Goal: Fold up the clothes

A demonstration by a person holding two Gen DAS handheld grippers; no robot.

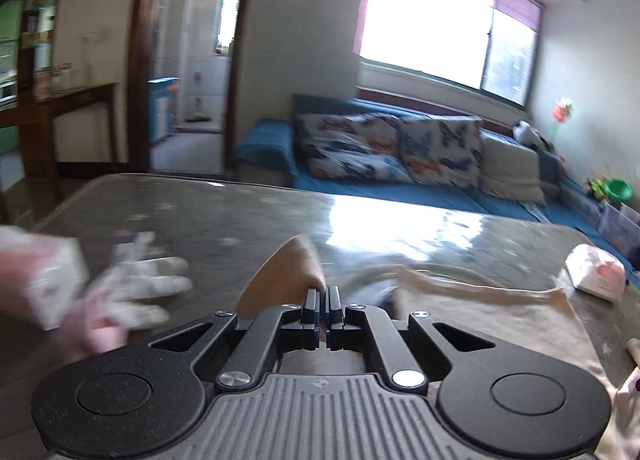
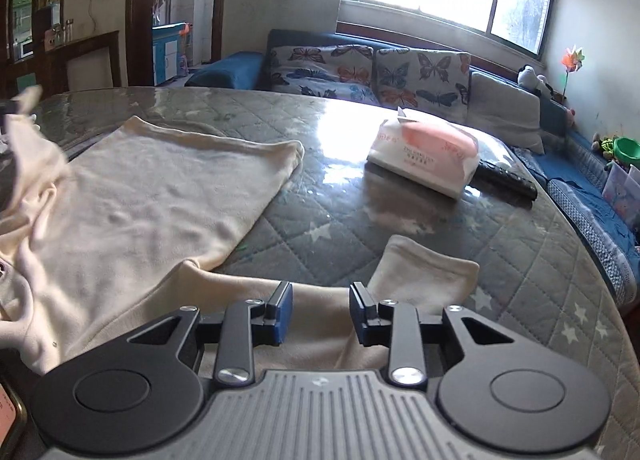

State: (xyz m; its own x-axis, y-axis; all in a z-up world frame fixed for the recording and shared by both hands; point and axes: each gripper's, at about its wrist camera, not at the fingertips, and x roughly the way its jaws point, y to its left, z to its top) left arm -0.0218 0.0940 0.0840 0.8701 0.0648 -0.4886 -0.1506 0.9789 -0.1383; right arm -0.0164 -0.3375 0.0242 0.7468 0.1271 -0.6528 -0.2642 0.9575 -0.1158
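Now your left claw (image 1: 323, 298) pinches the shirt (image 2: 152, 196) at twelve o'clock; your right claw (image 2: 321, 292) hovers wide above its sleeve (image 2: 424, 274).

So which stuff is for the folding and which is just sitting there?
For the folding:
- cream garment
- left gripper, shut on a fold of it
- right gripper, open over its sleeve

Just sitting there:
- tissue pack
- remote control
- white glove

tissue pack (image 2: 424, 156), print too blurred to read
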